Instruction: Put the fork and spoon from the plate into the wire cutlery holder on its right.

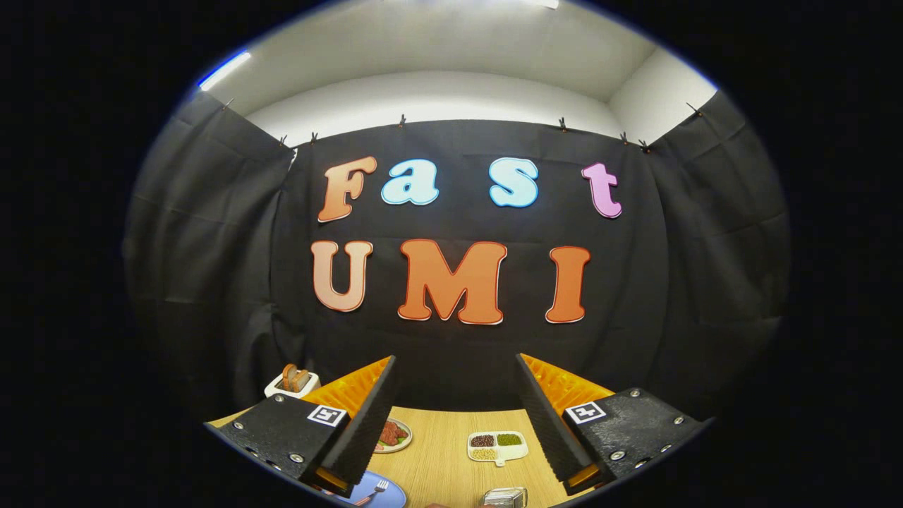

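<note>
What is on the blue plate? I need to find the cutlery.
A fork lies on the blue plate, below the open gripper. One finger covers part of the plate, so the spoon cannot be seen.

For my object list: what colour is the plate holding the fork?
Blue plate, seen in the gripper view.

Table (451, 458): pale wood, fine straight grain. Blue plate (389, 494) beside the left finger, a silver fork (379, 487) lying on it. Beyond it a small plate (403, 439), pale with a darker rim, carrying red pieces. Divided tray (498, 447), cream-white: one compartment dark brown, one green, one pale yellow. Wire cutlery holder (506, 497), shiny silver metal, just ahead between the fingers. Toaster (291, 384), white, with brown toast standing in it. Booth wall (211, 268): black cloth, folds visible. Room wall above it plain white. Gripper (456, 423): fingers spread apart, nothing between them; each body carries a black-and-white square marker
</note>
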A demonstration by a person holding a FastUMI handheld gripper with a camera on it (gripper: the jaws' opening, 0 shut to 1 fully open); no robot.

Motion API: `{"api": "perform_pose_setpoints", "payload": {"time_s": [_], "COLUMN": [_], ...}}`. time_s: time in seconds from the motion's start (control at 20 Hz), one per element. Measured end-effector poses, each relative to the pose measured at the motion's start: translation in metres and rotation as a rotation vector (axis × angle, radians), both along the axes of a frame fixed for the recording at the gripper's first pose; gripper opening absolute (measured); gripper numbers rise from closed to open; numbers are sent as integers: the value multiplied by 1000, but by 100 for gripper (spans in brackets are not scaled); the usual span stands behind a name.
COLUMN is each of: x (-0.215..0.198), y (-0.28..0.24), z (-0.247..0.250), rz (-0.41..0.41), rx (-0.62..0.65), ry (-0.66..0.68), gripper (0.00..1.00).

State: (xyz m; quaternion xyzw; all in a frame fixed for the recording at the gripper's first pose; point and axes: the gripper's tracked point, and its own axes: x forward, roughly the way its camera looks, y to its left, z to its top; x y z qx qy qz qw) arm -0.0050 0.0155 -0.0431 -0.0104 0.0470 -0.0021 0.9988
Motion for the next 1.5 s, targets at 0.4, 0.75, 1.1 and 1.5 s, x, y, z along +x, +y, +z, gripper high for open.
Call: {"api": "perform_pose_setpoints", "payload": {"time_s": [0.4, 0.75, 1.1, 1.5], "x": [-2, -23, -57, -99], "y": [45, 97, 129, 152], "z": [-85, -174, -257, -335], "rz": [89, 168, 147, 75], "rx": [15, 11, 10, 41], "ry": [249, 532, 788, 1045], "gripper": [97, 97, 96, 81]}}
